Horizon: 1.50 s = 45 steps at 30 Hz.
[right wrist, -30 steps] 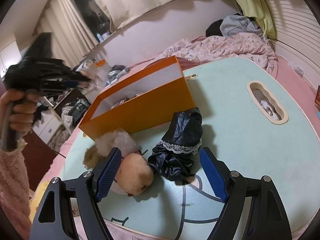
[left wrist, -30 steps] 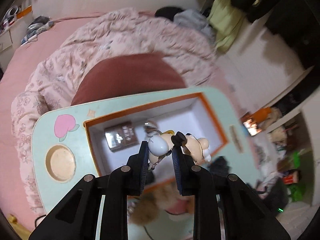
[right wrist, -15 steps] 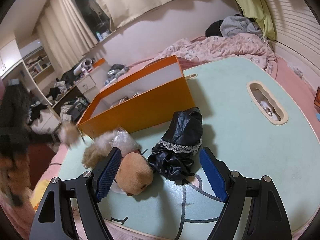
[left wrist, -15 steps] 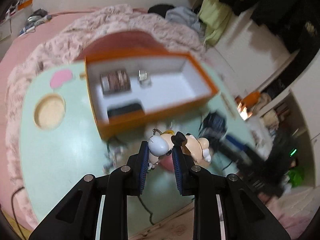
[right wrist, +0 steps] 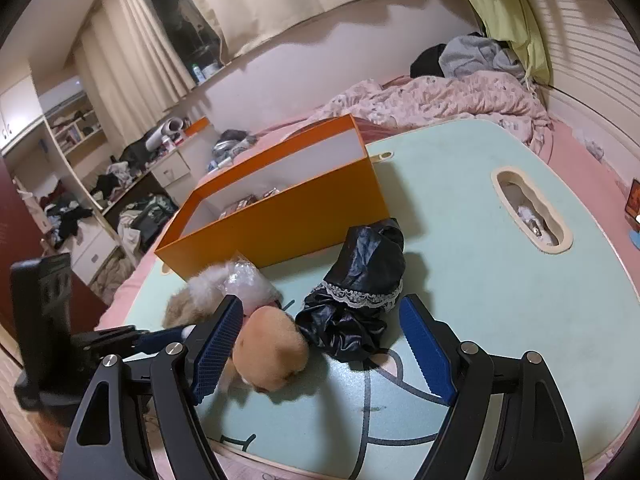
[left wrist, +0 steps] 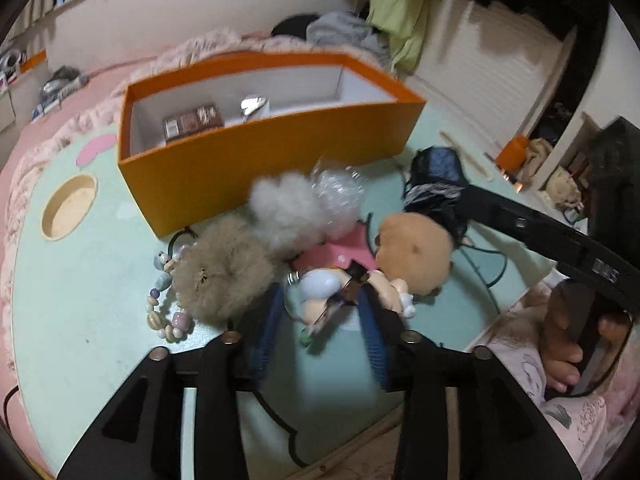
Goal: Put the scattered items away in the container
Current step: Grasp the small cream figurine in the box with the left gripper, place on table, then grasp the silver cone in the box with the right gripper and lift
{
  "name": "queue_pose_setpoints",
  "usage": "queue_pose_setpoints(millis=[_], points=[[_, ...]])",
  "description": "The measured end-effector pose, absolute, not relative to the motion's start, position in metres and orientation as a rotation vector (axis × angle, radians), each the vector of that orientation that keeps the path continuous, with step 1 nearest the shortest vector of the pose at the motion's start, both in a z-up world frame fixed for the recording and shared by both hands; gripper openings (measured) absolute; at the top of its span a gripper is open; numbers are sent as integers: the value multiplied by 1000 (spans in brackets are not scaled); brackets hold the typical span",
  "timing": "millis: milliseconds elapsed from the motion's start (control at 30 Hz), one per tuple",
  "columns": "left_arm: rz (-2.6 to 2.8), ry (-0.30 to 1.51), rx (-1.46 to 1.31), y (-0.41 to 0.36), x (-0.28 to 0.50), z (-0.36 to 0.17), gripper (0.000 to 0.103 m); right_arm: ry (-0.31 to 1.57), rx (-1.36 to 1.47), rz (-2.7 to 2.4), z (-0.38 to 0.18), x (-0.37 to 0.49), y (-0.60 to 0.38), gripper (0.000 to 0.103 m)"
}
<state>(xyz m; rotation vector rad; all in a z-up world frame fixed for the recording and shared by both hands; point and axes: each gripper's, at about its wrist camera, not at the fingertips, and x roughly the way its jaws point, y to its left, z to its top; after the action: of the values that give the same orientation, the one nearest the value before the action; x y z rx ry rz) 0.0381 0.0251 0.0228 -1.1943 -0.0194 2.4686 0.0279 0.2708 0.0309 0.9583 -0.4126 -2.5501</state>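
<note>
My left gripper (left wrist: pixel 320 294) hovers low over the mint table (left wrist: pixel 80 344), in front of the orange box (left wrist: pixel 260 152). Its jaws are opening, and a small white-and-tan figure charm (left wrist: pixel 340 292) lies between them, no longer pinched. A beige fluffy scrunchie (left wrist: pixel 224 276), a white one (left wrist: pixel 284 208), clear plastic wrap (left wrist: pixel 340 196) and a bead bracelet (left wrist: pixel 164 308) lie beside it. My right gripper (right wrist: pixel 320 308) stands open over a tan plush (right wrist: pixel 272 352) and a black lace-trimmed garment (right wrist: pixel 360 292).
The orange box (right wrist: pixel 280 220) holds a brown packet (left wrist: pixel 192 122) and a silvery item (left wrist: pixel 254 104). The table has a round recess (left wrist: pixel 70 212) and an oval slot (right wrist: pixel 532 212). A bed with a pink quilt (right wrist: pixel 440 100) lies behind. A hand (left wrist: pixel 568 340) grips the right tool.
The left gripper came down from above the box to the table in front of it, and its jaws spread apart from the figure charm. The right gripper stayed still.
</note>
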Motion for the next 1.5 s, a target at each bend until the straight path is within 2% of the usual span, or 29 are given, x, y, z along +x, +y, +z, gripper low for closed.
queue_pose_setpoints(millis=[67, 167, 300, 400, 433, 533, 667, 733, 900, 933, 967, 1033, 1133, 1500], points=[[2512, -39, -1110, 21, 48, 28, 66, -398, 951, -2554, 34, 29, 269, 81], [2560, -56, -1007, 16, 60, 34, 66, -332, 913, -2561, 47, 26, 262, 81], [2597, -42, -959, 18, 61, 36, 66, -193, 830, -2542, 90, 3, 232, 81], [2632, -43, -928, 17, 67, 37, 66, -115, 915, -2468, 114, -42, 201, 76], [2640, -48, -917, 16, 69, 37, 66, -92, 962, -2452, 117, -58, 190, 68], [2643, -92, -900, 11, 69, 37, 66, 47, 1185, -2412, 106, -113, 154, 54], [2614, -165, -917, 3, 66, 34, 66, 182, 1412, -2360, 71, -164, 123, 50], [2604, -190, -921, 1, 65, 33, 66, 194, 1460, -2366, 58, -176, 119, 44], [2588, -229, -910, -4, 66, 31, 66, 139, 1592, -2317, 34, -199, 113, 42], [2581, -240, -907, -5, 66, 31, 66, 131, 1615, -2315, 30, -202, 112, 39], [2574, -249, -905, -6, 67, 31, 66, 145, 1599, -2341, 30, -201, 111, 35], [2568, -263, -907, -7, 66, 30, 66, 199, 1574, -2363, 32, -196, 106, 35], [2564, -279, -912, -9, 65, 29, 66, 167, 1541, -2395, 38, -189, 110, 35], [2551, -342, -936, -16, 61, 24, 66, 123, 1105, -2502, 117, -79, 153, 35]])
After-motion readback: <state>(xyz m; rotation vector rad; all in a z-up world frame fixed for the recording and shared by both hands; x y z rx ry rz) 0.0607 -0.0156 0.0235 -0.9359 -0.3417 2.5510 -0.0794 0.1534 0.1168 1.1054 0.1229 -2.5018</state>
